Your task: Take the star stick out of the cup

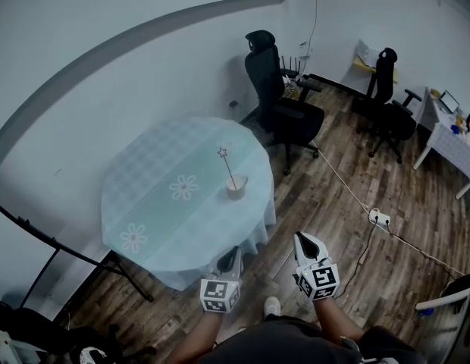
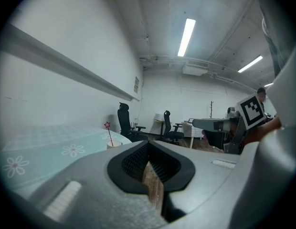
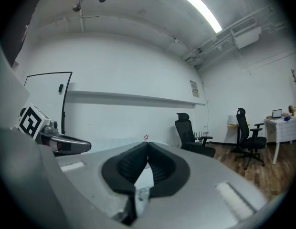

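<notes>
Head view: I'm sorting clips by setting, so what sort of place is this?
Most likely an office or workroom: black swivel chairs, a desk with a laptop near the far wall, and long strip lights on the ceiling.

The cup (image 1: 235, 187) stands near the right edge of my tabletop (image 1: 155, 203), star stick (image 1: 227, 167) in it; 1 chair (image 1: 279, 97) behind.

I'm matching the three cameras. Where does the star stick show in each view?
Head view: star stick stands in the cup, mid-picture.
Left gripper view: left of centre, on the table.
Right gripper view: its star peeks above the jaw tips.
Shared landmark: black high-backed chair.
</notes>
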`<state>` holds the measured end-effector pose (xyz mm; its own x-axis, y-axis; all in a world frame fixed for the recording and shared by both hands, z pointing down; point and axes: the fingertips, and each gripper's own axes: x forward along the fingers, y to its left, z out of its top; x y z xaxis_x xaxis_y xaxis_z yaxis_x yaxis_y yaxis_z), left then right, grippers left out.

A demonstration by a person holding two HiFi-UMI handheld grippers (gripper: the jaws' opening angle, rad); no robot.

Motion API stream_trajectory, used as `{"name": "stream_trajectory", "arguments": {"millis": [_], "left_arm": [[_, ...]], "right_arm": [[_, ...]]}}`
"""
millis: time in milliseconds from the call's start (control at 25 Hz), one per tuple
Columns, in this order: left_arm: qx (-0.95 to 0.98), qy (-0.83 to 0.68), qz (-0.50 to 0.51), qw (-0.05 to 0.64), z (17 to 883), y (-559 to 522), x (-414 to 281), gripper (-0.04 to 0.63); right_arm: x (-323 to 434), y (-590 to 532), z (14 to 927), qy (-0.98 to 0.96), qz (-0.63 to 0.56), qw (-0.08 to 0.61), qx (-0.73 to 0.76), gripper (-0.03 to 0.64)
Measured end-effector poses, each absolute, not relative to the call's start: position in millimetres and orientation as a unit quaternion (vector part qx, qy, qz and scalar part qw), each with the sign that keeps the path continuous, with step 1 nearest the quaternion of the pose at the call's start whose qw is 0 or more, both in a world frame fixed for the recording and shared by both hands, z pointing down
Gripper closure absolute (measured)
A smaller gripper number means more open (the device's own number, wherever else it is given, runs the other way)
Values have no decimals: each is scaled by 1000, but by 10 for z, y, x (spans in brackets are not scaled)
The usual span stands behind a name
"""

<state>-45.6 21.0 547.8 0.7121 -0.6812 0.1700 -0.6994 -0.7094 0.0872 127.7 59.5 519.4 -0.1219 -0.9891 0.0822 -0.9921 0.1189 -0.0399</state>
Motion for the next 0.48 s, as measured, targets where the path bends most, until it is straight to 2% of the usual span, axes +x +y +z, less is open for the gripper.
{"name": "stream_trajectory", "arguments": {"millis": [480], "left_arm": [[902,-419,69,78,5504,-249,42,591]], "right_arm": [[1684,-22,5281,-783,51,13,619,614]]}}
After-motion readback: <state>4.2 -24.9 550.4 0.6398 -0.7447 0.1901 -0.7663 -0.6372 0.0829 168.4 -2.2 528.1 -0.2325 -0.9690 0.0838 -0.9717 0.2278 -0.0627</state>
